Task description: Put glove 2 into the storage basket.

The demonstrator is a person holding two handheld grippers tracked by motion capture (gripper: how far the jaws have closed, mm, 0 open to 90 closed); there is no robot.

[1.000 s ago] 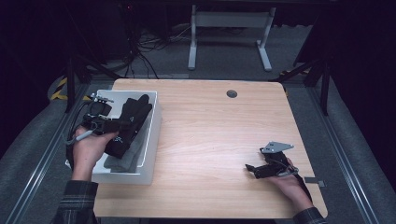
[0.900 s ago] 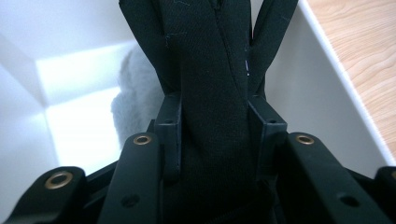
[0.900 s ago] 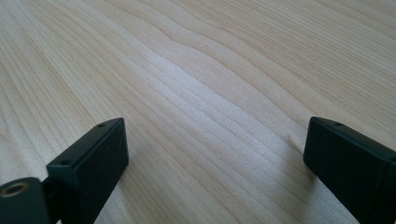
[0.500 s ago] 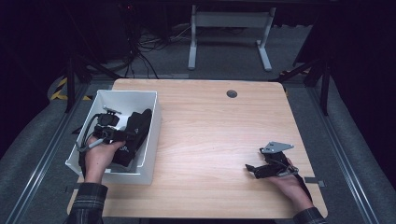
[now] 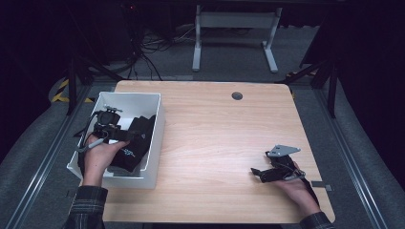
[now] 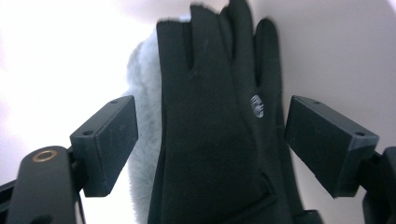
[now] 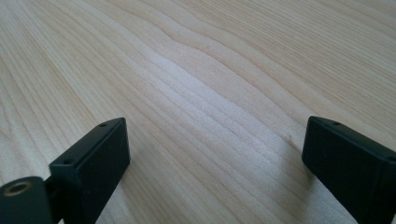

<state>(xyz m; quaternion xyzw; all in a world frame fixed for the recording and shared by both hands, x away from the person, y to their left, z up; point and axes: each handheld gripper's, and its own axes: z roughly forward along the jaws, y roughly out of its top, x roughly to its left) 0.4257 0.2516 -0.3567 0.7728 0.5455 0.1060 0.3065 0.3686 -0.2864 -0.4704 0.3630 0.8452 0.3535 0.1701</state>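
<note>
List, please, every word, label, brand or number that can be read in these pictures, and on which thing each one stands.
No text can be read.
A small white mark on the black fabric glove, lying in the white plastic bin between the open jaws of the left gripper: too blurred to read.
The same white mark on the glove in the high view: too small to read.
The light wooden table: no text.

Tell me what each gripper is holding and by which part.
Nothing is held. The left gripper has just been opening; the black glove lies between its jaws, ungripped, in the white bin. The right gripper stands open over bare table.
</note>
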